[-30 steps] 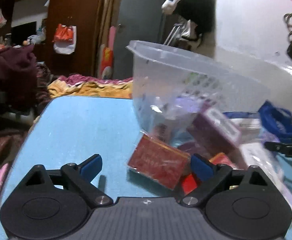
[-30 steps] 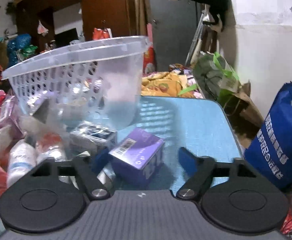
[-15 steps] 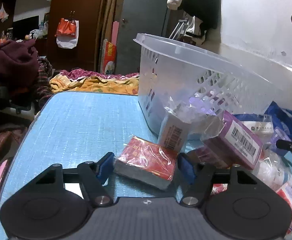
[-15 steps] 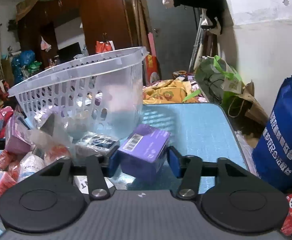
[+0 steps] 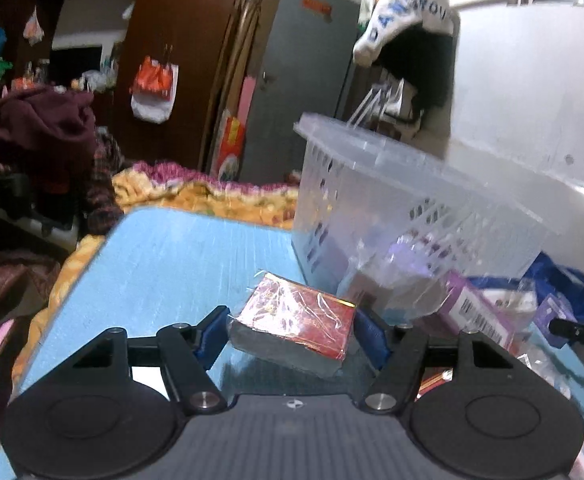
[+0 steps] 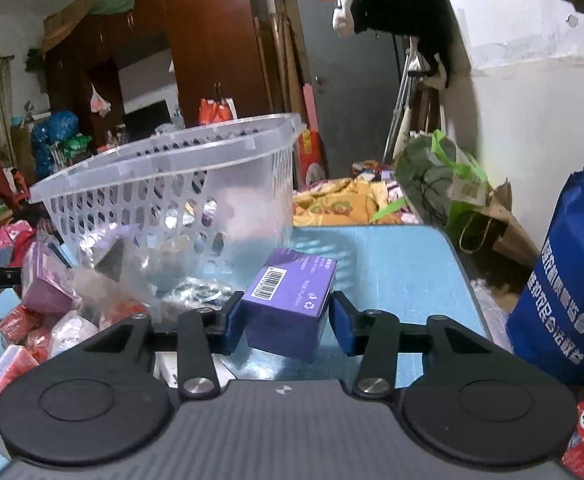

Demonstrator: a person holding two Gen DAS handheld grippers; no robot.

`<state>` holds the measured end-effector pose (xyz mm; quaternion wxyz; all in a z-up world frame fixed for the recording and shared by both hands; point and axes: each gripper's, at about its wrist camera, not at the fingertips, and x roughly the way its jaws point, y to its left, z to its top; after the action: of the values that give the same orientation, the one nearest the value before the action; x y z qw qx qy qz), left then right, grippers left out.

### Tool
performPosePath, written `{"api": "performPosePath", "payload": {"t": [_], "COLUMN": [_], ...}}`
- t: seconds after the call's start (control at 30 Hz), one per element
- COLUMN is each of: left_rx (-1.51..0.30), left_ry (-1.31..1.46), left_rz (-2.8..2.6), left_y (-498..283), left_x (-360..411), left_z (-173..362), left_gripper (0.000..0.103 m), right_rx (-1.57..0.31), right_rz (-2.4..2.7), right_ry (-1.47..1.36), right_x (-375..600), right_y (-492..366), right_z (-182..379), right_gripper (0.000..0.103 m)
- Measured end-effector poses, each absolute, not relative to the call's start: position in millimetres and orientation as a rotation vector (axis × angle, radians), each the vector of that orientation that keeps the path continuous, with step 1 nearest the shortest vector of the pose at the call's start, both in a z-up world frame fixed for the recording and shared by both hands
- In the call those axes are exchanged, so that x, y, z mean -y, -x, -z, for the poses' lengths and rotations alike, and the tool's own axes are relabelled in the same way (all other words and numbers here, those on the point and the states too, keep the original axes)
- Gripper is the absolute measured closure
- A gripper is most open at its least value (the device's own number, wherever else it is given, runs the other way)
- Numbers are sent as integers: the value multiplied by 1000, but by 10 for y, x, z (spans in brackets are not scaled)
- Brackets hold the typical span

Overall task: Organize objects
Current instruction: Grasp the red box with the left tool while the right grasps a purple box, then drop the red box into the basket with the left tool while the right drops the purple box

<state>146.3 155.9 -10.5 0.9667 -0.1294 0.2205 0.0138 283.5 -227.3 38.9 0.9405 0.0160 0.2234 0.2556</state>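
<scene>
Left gripper (image 5: 290, 334): its blue fingers (image 5: 211, 336) are pressed on the two sides of the red packet (image 5: 292, 330); the packet is tipped and looks lifted off the blue surface (image 5: 180, 264).
Right gripper (image 6: 286, 320): its fingers are closed on the sides of the purple box (image 6: 288, 300), which looks raised a little.
Basket (image 6: 164, 196): a clear basket with holes is seen at 11 o'clock from the purple box, and at 1 o'clock from the red packet.
Red packet feel: shiny wrap is seen, so it is likely slippery and light. The long flat sides should be held.
Purple box feel: it looks like stiff card, light, easy to dent. The side walls should be squeezed gently.
Pile (image 6: 52, 304): more packets are heaped at 9 o'clock from the purple box.
</scene>
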Motion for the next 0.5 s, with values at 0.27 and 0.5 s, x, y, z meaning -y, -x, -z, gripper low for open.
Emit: {"api": "performPosePath", "payload": {"t": [0.27,0.5], "left_rx": [-155,-184], "left_ry": [274,170], "left_rz": [46,118], "left_y": [-951,-1700], "left_x": [-1549,-1053], "left_z": [-364,-1104], "left_gripper": [32,32], "right_rx": [-186,-140], "right_rz": [-565,-651], "right_ry": [7,90], "right_x": [2222,1625], "right_y": [-2415,-2786], "right_z": [-838,-1572], "right_gripper": [55,55]}}
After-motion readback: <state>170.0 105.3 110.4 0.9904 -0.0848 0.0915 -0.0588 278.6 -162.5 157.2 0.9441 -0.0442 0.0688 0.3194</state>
